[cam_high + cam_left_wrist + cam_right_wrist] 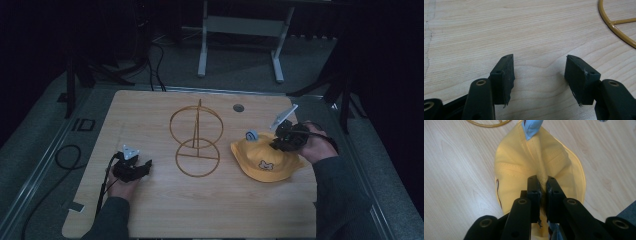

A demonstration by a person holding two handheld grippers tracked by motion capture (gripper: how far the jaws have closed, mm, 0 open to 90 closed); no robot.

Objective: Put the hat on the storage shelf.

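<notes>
A yellow hat [265, 159] with a small animal patch and a light blue tab [251, 135] lies at the right of the wooden table [150, 210]. My right gripper [280, 141] is over the hat's crown, shut on a pinched ridge of its yellow fabric [543, 176]. The hat [509, 167] spreads beneath the jaws, the blue tab [531, 128] at its far end. A gold wire stand [196, 140] with two rings on a post stands mid-table. My left gripper [146, 166] rests low at the table's left; in the left gripper view it [539, 75] is open over bare wood.
A grommet hole [238, 107] sits near the table's far edge. The stand's base ring [616, 25] lies off to the right of the left jaws. Cables [65, 155] trail on the floor at left, and a white desk frame [240, 40] stands beyond the table.
</notes>
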